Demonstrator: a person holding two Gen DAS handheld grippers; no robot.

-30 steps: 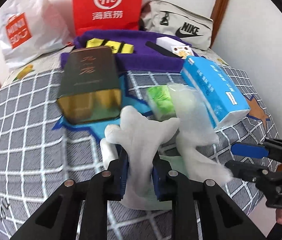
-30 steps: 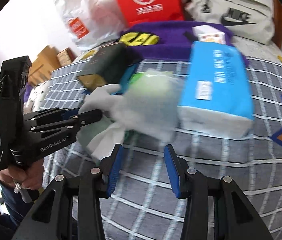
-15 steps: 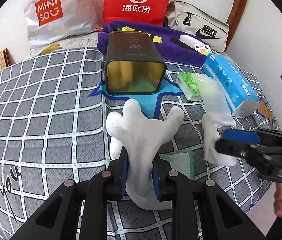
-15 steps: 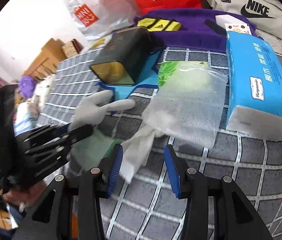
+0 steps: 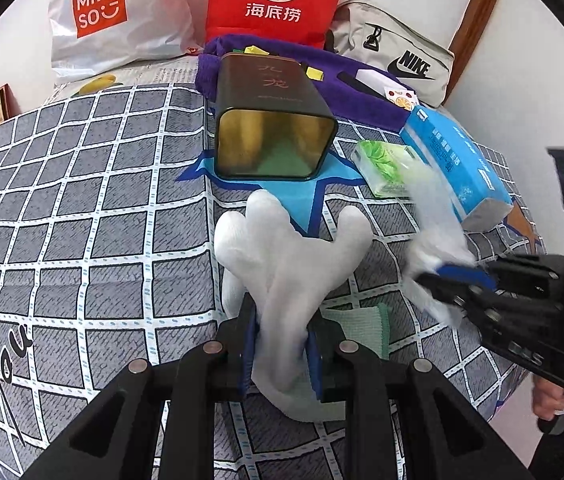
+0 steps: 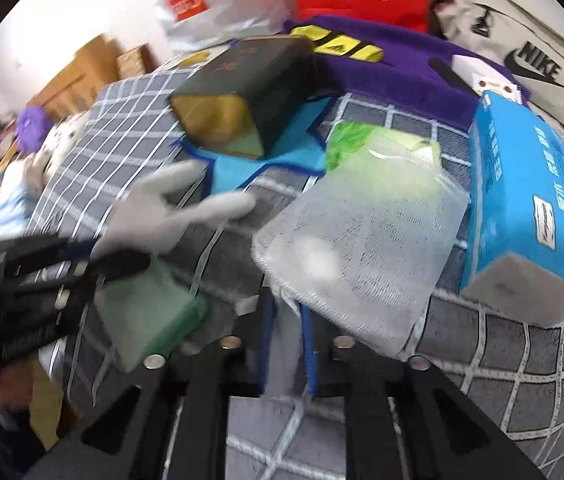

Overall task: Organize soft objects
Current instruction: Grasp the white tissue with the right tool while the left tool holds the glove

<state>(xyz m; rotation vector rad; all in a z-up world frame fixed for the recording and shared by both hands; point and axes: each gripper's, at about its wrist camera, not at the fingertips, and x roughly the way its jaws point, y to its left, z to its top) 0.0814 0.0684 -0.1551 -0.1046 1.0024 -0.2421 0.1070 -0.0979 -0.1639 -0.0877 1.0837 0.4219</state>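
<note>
Tin lies on its side, mouth facing the left gripper, straight ahead. Left gripper clamps the white glove, fingers pointing toward that mouth. Right gripper is closing on the mesh bag, 1 corner between its jaws, farther off to the tin's right.

MINISO on white bag; NIKE on pouch

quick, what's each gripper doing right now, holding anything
left gripper: closed on the white glove.
right gripper: fingers closing, edge of the mesh bag between them.
</note>
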